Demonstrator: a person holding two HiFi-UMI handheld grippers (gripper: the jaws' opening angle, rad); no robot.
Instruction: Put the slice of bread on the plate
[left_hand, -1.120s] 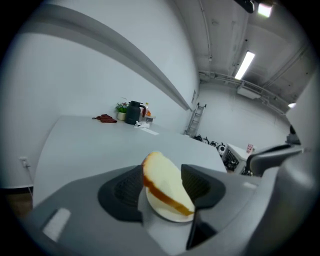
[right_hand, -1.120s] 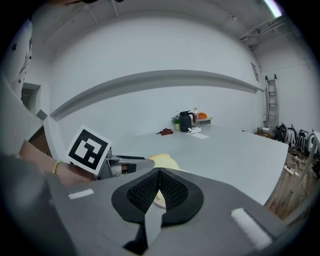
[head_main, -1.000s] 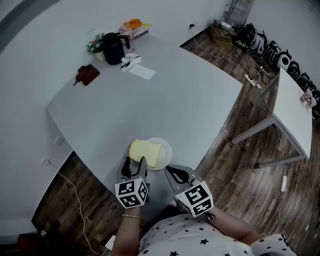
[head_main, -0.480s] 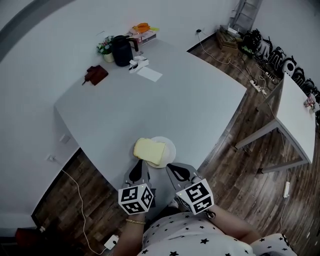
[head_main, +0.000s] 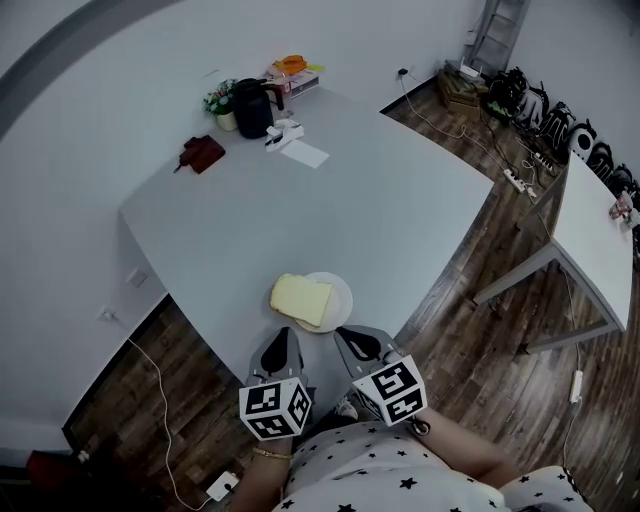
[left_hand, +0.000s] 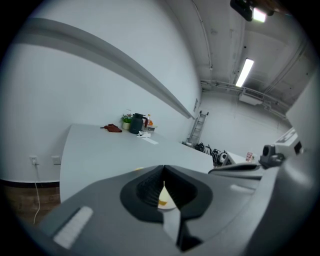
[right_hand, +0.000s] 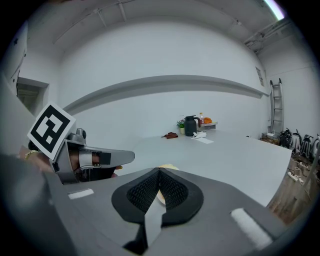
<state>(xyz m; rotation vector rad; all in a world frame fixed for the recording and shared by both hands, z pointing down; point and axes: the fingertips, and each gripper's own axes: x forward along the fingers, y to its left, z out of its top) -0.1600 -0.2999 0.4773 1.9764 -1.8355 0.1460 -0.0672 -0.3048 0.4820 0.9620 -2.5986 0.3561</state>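
Note:
The pale yellow slice of bread (head_main: 299, 299) lies on the small white plate (head_main: 341, 288) near the table's front corner, overhanging the plate's left side. My left gripper (head_main: 284, 336) hovers just short of the bread, off the table's edge, its jaws shut with nothing between them. My right gripper (head_main: 348, 336) is beside it, below the plate, also shut and empty. In the left gripper view the closed jaws (left_hand: 163, 172) hide all but a sliver of bread and plate. The right gripper view shows the same past its own closed jaws (right_hand: 159, 172).
A black kettle (head_main: 252, 108), a small plant (head_main: 224, 99), a brown item (head_main: 203, 153), papers (head_main: 305, 153) and a box with orange things (head_main: 293, 70) sit at the grey table's far corner. A second white table (head_main: 590, 230) stands right, over wood floor with cables.
My left gripper, open at the bread's near edge a second ago, has drawn back toward the person and shut empty. The bread stays on the plate. The right gripper has kept still.

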